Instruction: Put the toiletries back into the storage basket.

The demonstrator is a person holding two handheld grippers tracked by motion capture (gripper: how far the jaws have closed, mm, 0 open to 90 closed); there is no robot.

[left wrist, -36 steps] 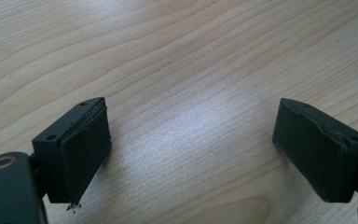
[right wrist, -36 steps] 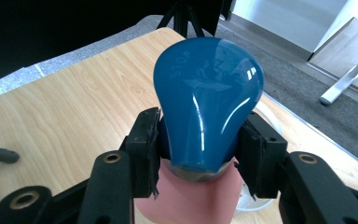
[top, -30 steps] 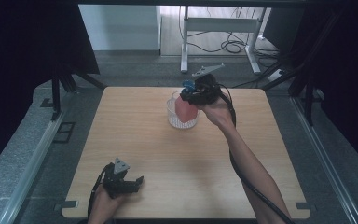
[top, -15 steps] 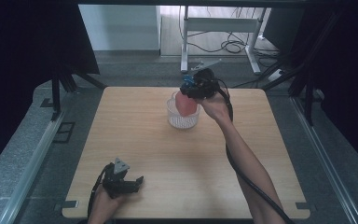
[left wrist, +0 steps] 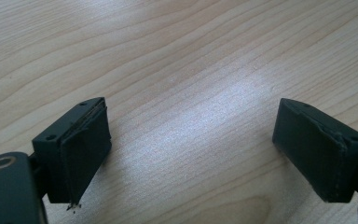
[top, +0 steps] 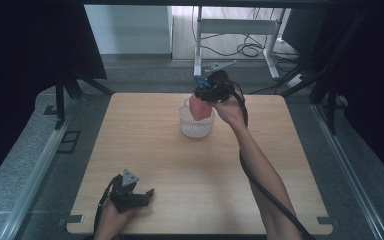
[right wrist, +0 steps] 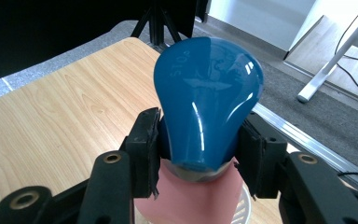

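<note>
1. The right tongs (right wrist: pixel 198 154) are clamped on a blue light bulb (right wrist: pixel 208 100), one jaw on each side of its narrow neck, with the round end pointing away from the hand.
2. In the high view the right tongs (top: pixel 205 92) hang just above the white perforated basket (top: pixel 196 125), which stands on the wooden surface (top: pixel 145 145) toward its far edge.
3. A pink object (top: pixel 199 107) stands in the basket and rises above its rim; in the right gripper view this pink object (right wrist: pixel 191 198) sits directly under the bulb's base, seemingly touching it.
4. The left tongs (top: pixel 140 195) rest low on the surface, well apart from the basket, near the person's edge.
5. In the left gripper view the left tongs (left wrist: pixel 191 140) stand wide apart, with bare wood between the jaws.
</note>
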